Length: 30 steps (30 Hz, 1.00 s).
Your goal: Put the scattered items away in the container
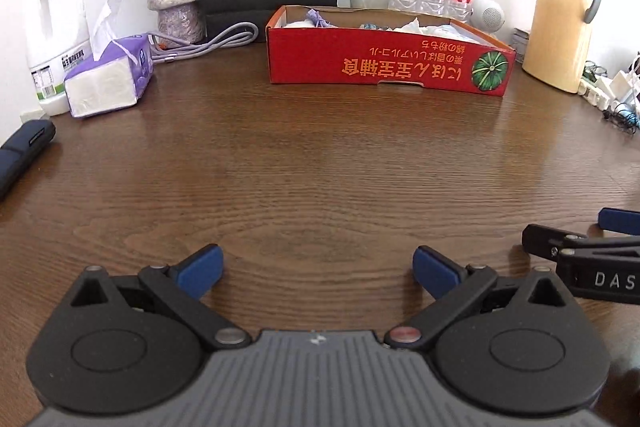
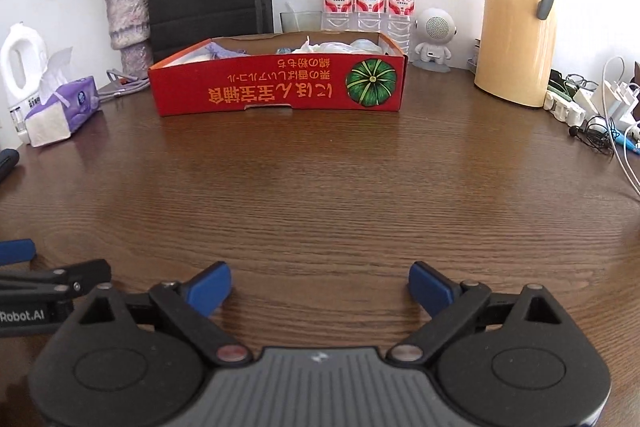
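Left wrist view: my left gripper (image 1: 318, 269) hangs low over the brown table (image 1: 320, 163) with its blue pads spread wide and nothing between them. In the right wrist view my right gripper (image 2: 320, 287) stands just as wide and holds nothing either. Each one shows at the edge of the other's view, so they sit side by side.

The red box (image 1: 384, 61) lies well ahead of both grippers, slightly right of my left one and slightly left of my right one. White crumpled things, something pale purple and a bluish bit already lie inside; I can't name them more closely.

I see no loose item on the bare wood between the grippers and the box, so I judge the tidying is nearly or fully done. If anything is left, I'd check the table edges first, keep the pads wide on approach, and steer clear of the tissue pack (image 1: 110, 81) and the yellow jug (image 2: 516, 27)
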Available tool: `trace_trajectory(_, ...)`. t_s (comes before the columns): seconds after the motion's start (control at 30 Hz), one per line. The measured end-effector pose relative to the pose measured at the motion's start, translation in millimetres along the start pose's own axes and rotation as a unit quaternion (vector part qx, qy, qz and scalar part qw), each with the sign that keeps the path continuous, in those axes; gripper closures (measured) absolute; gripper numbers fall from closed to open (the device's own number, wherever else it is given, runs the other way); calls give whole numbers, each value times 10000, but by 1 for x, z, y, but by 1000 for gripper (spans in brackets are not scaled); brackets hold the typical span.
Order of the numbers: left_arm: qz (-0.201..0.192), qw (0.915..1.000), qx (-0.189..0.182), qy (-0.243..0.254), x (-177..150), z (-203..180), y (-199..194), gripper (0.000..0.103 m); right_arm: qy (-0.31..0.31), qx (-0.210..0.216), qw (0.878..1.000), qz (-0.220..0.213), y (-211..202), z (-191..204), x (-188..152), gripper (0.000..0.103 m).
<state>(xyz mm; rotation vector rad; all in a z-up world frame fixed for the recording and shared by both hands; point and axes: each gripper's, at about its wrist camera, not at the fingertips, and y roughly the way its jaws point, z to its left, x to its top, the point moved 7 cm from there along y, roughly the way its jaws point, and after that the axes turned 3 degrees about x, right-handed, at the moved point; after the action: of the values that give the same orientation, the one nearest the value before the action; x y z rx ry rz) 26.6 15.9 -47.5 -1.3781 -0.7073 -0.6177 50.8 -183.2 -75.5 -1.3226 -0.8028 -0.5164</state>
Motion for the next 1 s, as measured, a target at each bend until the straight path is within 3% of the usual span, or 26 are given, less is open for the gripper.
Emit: trace_trajectory(1.0, -25, 10000, -66, 12, 6, -2, 9, 0, -85, 180, 9998, 28, 7, 6, 5, 0)
